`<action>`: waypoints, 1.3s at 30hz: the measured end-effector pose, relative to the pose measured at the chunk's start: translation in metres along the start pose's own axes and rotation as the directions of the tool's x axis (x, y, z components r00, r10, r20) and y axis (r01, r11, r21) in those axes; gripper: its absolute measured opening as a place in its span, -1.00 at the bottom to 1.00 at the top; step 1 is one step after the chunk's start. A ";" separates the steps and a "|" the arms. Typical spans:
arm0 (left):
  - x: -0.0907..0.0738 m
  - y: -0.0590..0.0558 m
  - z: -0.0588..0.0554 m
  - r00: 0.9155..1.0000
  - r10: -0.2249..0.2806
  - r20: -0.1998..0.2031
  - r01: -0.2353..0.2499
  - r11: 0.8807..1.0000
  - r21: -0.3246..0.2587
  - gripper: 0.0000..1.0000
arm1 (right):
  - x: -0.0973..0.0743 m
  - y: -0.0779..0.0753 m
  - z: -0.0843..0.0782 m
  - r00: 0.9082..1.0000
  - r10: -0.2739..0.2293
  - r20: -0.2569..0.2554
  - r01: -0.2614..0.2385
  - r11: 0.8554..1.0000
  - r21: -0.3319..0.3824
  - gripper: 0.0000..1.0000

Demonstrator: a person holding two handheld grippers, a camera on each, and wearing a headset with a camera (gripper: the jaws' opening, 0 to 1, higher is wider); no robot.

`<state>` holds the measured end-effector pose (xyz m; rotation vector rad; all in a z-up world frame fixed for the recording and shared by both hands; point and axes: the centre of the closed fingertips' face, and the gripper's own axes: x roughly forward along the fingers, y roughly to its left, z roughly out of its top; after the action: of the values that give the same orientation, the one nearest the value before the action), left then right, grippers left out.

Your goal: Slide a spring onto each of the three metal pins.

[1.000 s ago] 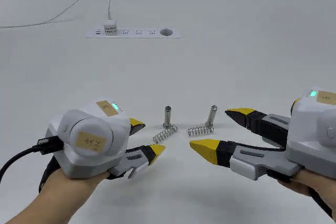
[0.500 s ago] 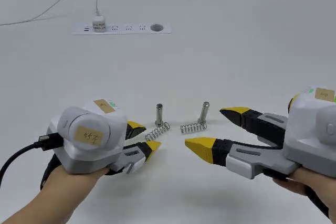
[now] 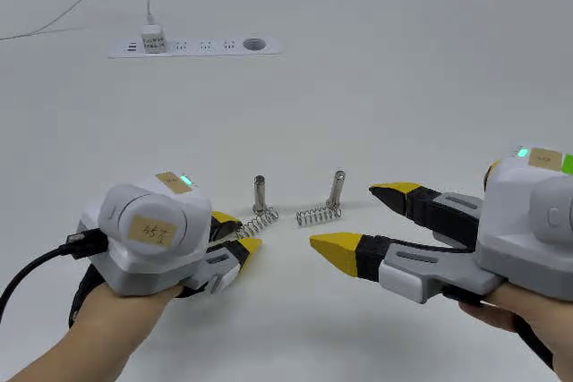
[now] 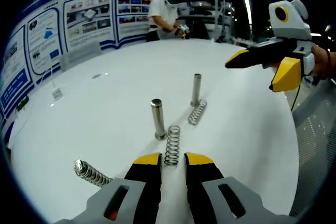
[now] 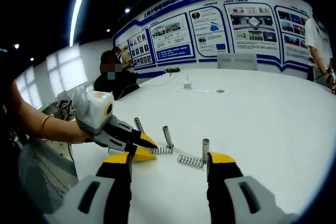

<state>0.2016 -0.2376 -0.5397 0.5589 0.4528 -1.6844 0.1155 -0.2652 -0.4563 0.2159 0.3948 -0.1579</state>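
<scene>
Head view: left pin [image 3: 260,192] and right pin [image 3: 337,189] upright on the white bench [image 3: 403,87].
Left spring [image 3: 258,221] lies flat at the left pin's foot; right spring [image 3: 319,214] flat by the right pin's base; left gripper [image 3: 242,232] parted narrowly, left spring's near end at its tips, nothing clamped; right gripper [image 3: 349,216] spread wide, empty.
</scene>
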 end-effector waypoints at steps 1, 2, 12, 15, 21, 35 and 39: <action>0.000 0.000 0.000 1.000 -0.001 0.001 0.001 1.000 -0.001 -0.67 | 0.000 0.000 0.000 1.000 -0.001 0.001 0.001 1.000 0.002 0.17; 0.000 0.000 0.000 1.000 -0.003 0.003 0.003 1.000 -0.008 -0.68 | 0.000 0.000 0.000 1.000 -0.001 0.003 0.001 1.000 0.002 0.17; 0.000 0.001 0.001 1.000 0.001 0.007 -0.001 1.000 -0.021 -0.77 | 0.000 -0.002 0.000 1.000 -0.013 0.001 0.013 1.000 0.007 0.14; -0.001 0.001 0.001 1.000 0.005 0.008 -0.005 1.000 -0.029 -0.78 | 0.000 -0.002 -0.001 1.000 -0.015 -0.004 0.015 1.000 0.010 0.14; -0.001 0.000 0.000 1.000 -0.004 0.010 0.005 0.999 -0.046 -0.79 | -0.001 -0.002 -0.001 1.000 -0.016 -0.003 0.016 1.000 0.026 0.14; -0.013 -0.007 0.004 0.998 -0.025 0.057 0.032 0.991 -0.130 -0.80 | -0.002 -0.002 0.006 1.000 -0.010 0.018 0.009 0.997 0.081 0.12; -0.021 -0.010 0.012 0.994 -0.037 0.103 0.054 0.985 -0.167 -0.80 | -0.002 -0.001 0.008 1.000 -0.008 0.025 0.005 0.996 0.089 0.11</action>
<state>0.1930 -0.2262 -0.5176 0.3405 0.5338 -1.6900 0.1161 -0.2676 -0.4481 0.3002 0.3638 -0.1847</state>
